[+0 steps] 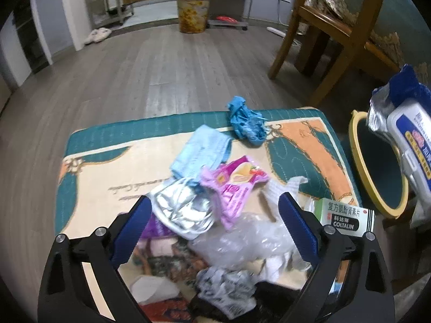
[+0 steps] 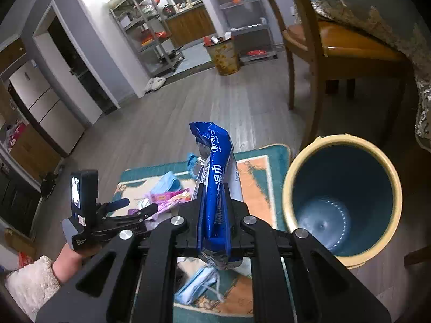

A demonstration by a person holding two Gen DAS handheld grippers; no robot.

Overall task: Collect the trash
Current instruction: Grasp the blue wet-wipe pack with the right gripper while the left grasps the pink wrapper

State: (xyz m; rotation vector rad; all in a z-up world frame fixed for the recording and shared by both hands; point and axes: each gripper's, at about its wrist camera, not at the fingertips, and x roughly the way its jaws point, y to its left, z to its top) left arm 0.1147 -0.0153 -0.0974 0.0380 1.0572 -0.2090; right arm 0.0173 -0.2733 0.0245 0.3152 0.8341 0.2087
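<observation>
My right gripper (image 2: 214, 210) is shut on a blue and silver wet-wipe pack (image 2: 215, 167), held upright to the left of the yellow-rimmed bin (image 2: 342, 196); the pack also shows at the right edge of the left wrist view (image 1: 404, 134). My left gripper (image 1: 215, 215) is open and low over a trash pile on the rug (image 1: 107, 140): a silver foil wrapper (image 1: 180, 207), a pink snack wrapper (image 1: 234, 185), clear crumpled plastic (image 1: 242, 242), a light blue mask (image 1: 202, 148), a blue crumpled glove (image 1: 247, 123) and a Coltalin medicine box (image 1: 344, 215).
The bin (image 1: 377, 167) stands off the rug's right edge. A wooden chair (image 2: 323, 53) and a draped table (image 2: 404, 27) are behind it. A second full waste basket (image 1: 192, 13) and metal shelves stand across the wooden floor. Another mask (image 2: 199, 285) lies under my right gripper.
</observation>
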